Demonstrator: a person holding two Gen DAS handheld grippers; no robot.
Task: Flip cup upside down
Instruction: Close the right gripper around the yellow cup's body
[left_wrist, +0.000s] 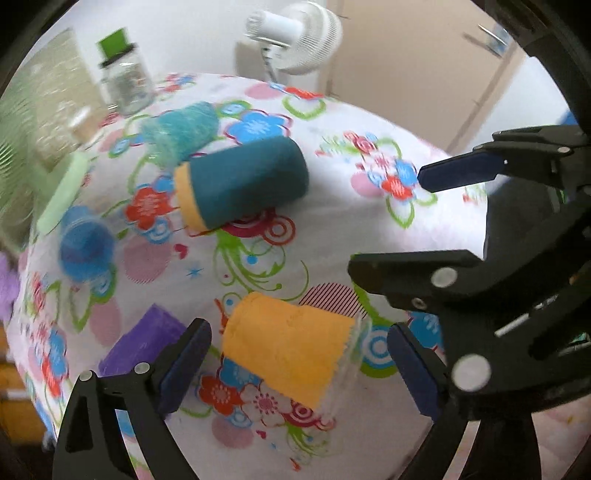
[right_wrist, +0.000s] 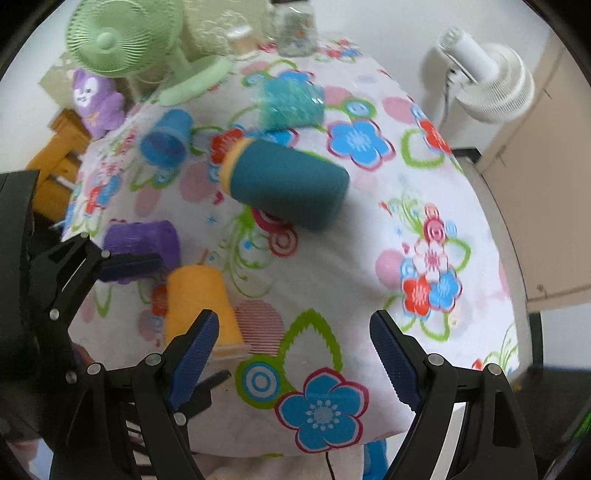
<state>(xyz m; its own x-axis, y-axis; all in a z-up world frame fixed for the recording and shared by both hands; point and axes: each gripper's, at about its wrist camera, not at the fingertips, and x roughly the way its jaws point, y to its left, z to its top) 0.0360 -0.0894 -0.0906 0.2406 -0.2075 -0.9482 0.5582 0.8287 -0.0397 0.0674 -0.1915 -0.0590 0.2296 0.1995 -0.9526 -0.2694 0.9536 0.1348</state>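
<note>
An orange cup (left_wrist: 288, 345) lies on its side on the flowered tablecloth (left_wrist: 332, 229), between the open fingers of my left gripper (left_wrist: 295, 365), which is not touching it. It also shows in the right wrist view (right_wrist: 201, 295). My right gripper (right_wrist: 295, 354) is open and empty above the cloth near the table's front edge; it shows in the left wrist view (left_wrist: 391, 225) to the right. A dark teal cup (left_wrist: 240, 182) with an orange rim lies on its side at mid-table (right_wrist: 288, 184). A blue cup (right_wrist: 168, 136), a purple cup (right_wrist: 144, 240) and a turquoise cup (right_wrist: 291, 101) lie around it.
A green fan (right_wrist: 122, 40) and a purple plush toy (right_wrist: 98, 101) stand at the back left. A glass jar (left_wrist: 125, 85) stands at the back. A white fan (right_wrist: 487, 81) stands beyond the table's right edge. The flowered tablecloth drops off at the right and front.
</note>
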